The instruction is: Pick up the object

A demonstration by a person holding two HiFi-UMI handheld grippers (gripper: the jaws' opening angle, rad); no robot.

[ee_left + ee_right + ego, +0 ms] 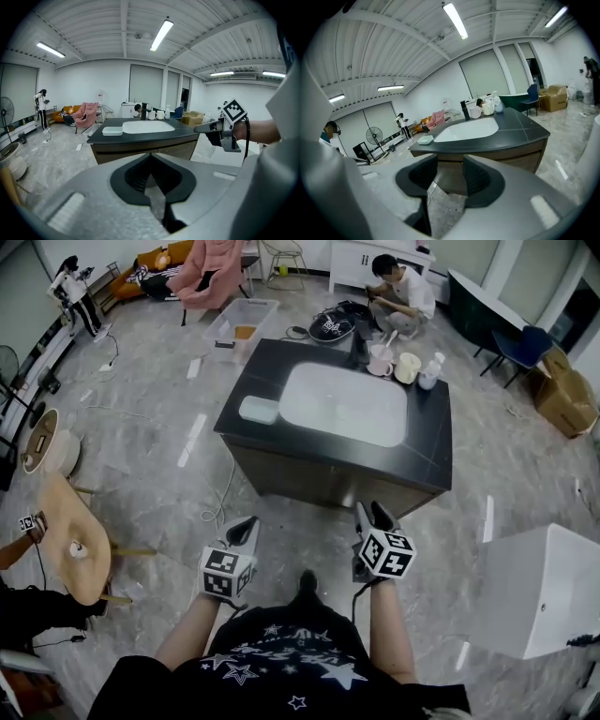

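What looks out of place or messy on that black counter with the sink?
Nothing on the counter looks spilled or knocked over: the pale tray lies flat beside the basin and the cups stand upright at the far edge. Only the floor is untidy, with a loose cable trailing.

The left gripper (246, 526) is being held out forward on a bare left forearm (192, 629), its jaws being pressed together with nothing between them. The right gripper (373, 515) is being held beside it, to its right and apart, on a bare right forearm (389, 629), its jaws being held wide apart and empty.
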